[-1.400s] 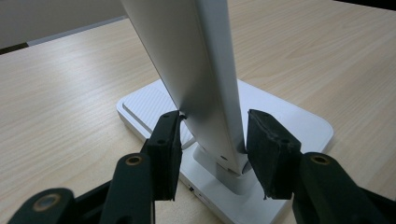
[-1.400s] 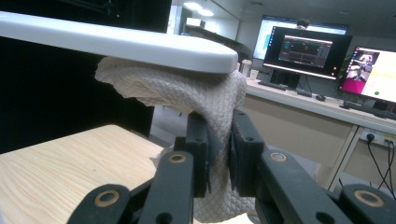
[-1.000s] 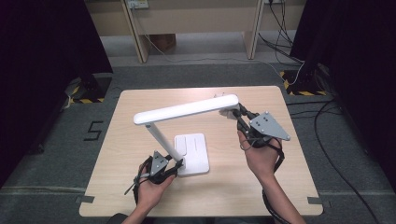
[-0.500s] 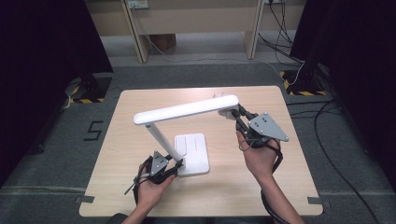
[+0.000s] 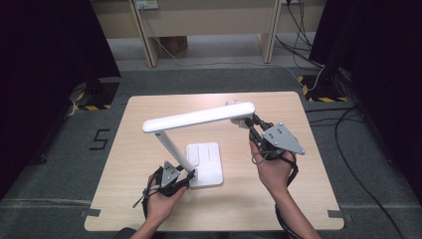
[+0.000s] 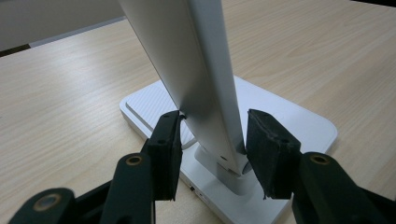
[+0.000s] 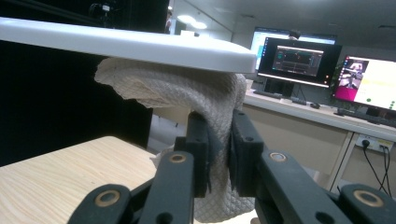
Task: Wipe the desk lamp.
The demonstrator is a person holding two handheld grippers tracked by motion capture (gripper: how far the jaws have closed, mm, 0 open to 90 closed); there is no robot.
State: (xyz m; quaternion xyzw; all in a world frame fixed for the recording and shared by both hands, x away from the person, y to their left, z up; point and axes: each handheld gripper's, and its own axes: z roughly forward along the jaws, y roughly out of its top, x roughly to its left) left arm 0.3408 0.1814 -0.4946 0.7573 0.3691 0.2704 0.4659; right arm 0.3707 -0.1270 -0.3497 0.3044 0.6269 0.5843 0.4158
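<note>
Your left tongs [image 6: 212, 154] clamp the lamp's stem [image 6: 201, 88] just above its base [image 5: 206, 164] at the surface's [image 5: 308, 164] near middle. Your right tongs [image 7: 218, 149] pinch a white cloth [image 7: 187, 95] up against the lamp head's [image 5: 199, 117] right end.

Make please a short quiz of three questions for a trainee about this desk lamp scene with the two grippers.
1. True or false: the right gripper pinches a white cloth.
2. The left gripper has its jaws around which part of the desk lamp? A) head B) stem near the base C) cable
3. Where is the cloth relative to the lamp head?

Key
1. True.
2. B; its pads sit on both sides of the stem.
3. Directly under it, against its underside.
</note>
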